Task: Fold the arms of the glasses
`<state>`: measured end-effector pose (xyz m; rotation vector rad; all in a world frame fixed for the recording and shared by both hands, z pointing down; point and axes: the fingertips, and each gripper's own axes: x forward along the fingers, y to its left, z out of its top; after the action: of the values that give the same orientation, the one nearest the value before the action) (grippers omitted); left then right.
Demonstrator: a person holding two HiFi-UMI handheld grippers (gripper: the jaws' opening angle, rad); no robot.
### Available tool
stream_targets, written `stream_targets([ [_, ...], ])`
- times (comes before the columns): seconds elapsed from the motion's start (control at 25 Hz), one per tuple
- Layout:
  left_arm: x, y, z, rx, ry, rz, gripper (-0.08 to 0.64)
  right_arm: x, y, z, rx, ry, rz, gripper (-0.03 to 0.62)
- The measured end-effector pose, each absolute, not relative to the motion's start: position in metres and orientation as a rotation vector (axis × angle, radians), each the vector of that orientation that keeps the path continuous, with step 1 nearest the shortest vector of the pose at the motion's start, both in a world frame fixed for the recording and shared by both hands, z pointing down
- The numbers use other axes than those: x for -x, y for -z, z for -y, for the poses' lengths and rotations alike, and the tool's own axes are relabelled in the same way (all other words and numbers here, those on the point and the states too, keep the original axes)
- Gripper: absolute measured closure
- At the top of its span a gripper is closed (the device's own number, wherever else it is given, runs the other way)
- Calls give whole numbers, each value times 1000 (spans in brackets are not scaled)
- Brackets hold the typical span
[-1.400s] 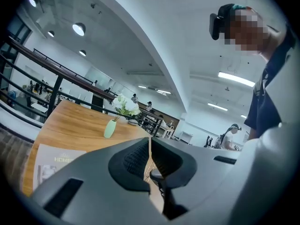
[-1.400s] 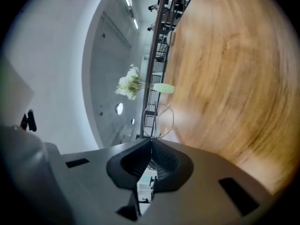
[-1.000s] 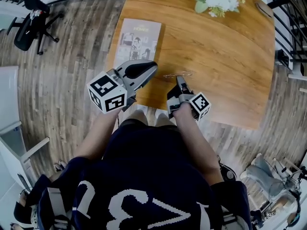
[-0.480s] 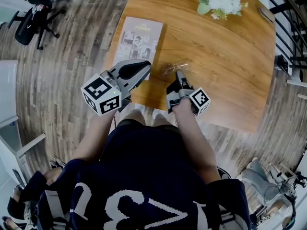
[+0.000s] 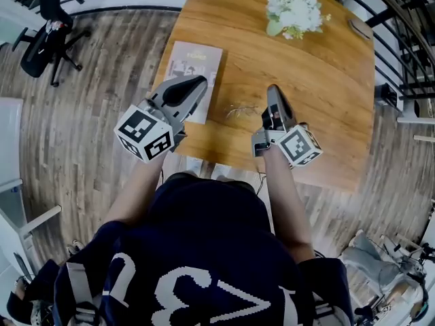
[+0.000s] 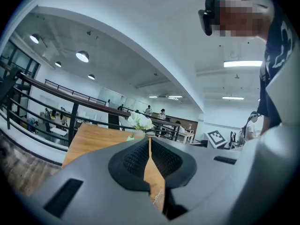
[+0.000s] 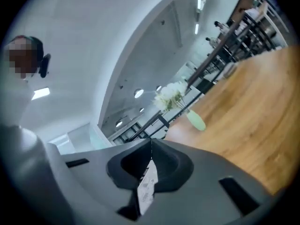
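Thin wire-rimmed glasses (image 5: 240, 109) lie on the wooden table (image 5: 319, 94) near its front edge, between the two grippers; I cannot make out how their arms stand. My left gripper (image 5: 202, 80) is raised over the booklet's right edge, left of the glasses, jaws shut and empty. My right gripper (image 5: 273, 88) is just right of the glasses, lifted and pointing away from me, also shut on nothing. In the left gripper view the left gripper (image 6: 150, 142) has its pads closed together, and the right gripper (image 7: 151, 144) looks the same in the right gripper view. Both cameras look upward, over the table.
A booklet (image 5: 194, 70) lies at the table's left. A vase of white flowers (image 5: 292, 9) stands at the far side, with a small dark object (image 5: 358, 27) to its right. An office chair (image 5: 47, 29) is on the floor at far left. Railings run behind the table.
The right gripper has lifted off the table and swung right, away from the glasses. The left gripper has risen slightly. The glasses stay on the table.
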<state>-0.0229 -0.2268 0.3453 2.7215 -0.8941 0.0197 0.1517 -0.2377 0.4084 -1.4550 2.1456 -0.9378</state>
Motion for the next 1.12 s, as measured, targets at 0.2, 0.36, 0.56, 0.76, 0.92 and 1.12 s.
stream_targets([
  [0.2,30,-312,242,-2788,64,1009,534,-160,-334,238,1586,533,-2368,566],
  [0.36,37,-288,247,-2833,108,1095,534,-164,-297,234,1654,380,-2394,568],
  [0.56,43,-268,250,-2865,148,1166,534,-163,-271,227,1673,280,-2391,568],
  [0.76,42,-262,246,-2912,123,1201,534,-158,-257,219,1709,166,-2430,568],
  [0.92,41,-259,243,-2935,103,1241,534,-154,-252,214,1743,85,-2455,568],
  [1.12,44,-255,244,-2928,118,1299,534,-153,-252,211,1760,67,-2458,568],
])
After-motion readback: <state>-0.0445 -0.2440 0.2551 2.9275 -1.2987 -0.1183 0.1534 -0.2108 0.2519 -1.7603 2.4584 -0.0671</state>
